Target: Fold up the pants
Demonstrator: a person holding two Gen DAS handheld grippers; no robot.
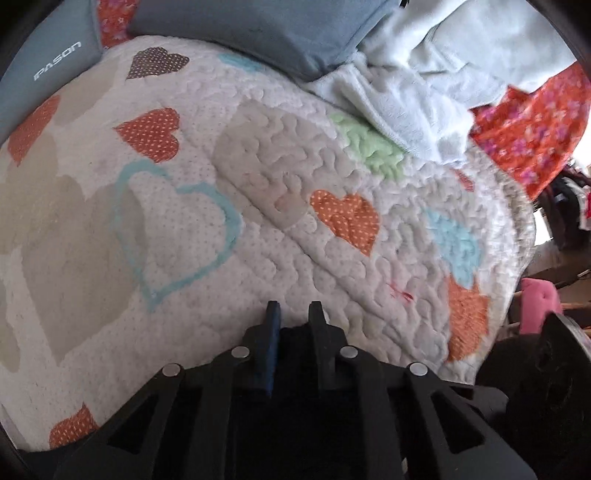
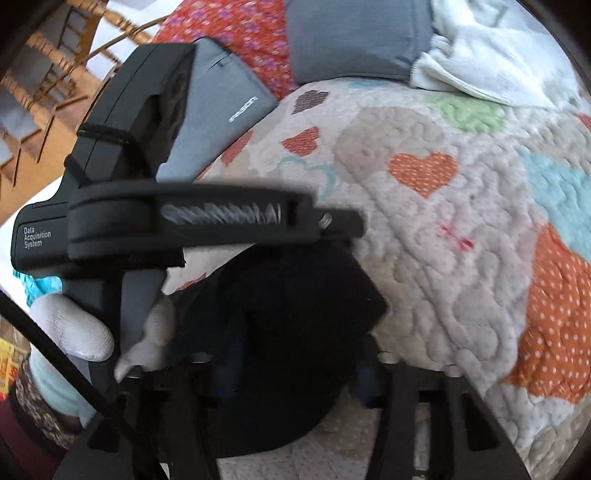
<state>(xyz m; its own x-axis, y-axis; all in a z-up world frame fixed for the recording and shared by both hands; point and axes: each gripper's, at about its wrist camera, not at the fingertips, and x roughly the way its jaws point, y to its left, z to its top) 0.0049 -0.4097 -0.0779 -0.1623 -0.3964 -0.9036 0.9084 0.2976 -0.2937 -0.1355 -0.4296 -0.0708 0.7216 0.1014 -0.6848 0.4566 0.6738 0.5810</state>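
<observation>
The pants (image 2: 295, 314) are black cloth, bunched in front of my right gripper (image 2: 295, 369) and hiding its fingers. They hang over a white quilt with coloured hearts (image 2: 443, 221). My left gripper (image 1: 294, 314) has its fingers close together with dark cloth (image 1: 295, 334) between them, low over the quilt (image 1: 184, 221). In the right wrist view the left gripper's body (image 2: 192, 221) crosses the frame just above the pants, held by a white-gloved hand (image 2: 74, 328).
Grey cushions (image 1: 258, 33) and a white fleece blanket (image 1: 443, 74) lie at the far side of the quilt, with red floral fabric (image 1: 535, 133) at right. A pink item (image 1: 537, 306) sits past the quilt's right edge. A wooden chair (image 2: 55, 74) stands at left.
</observation>
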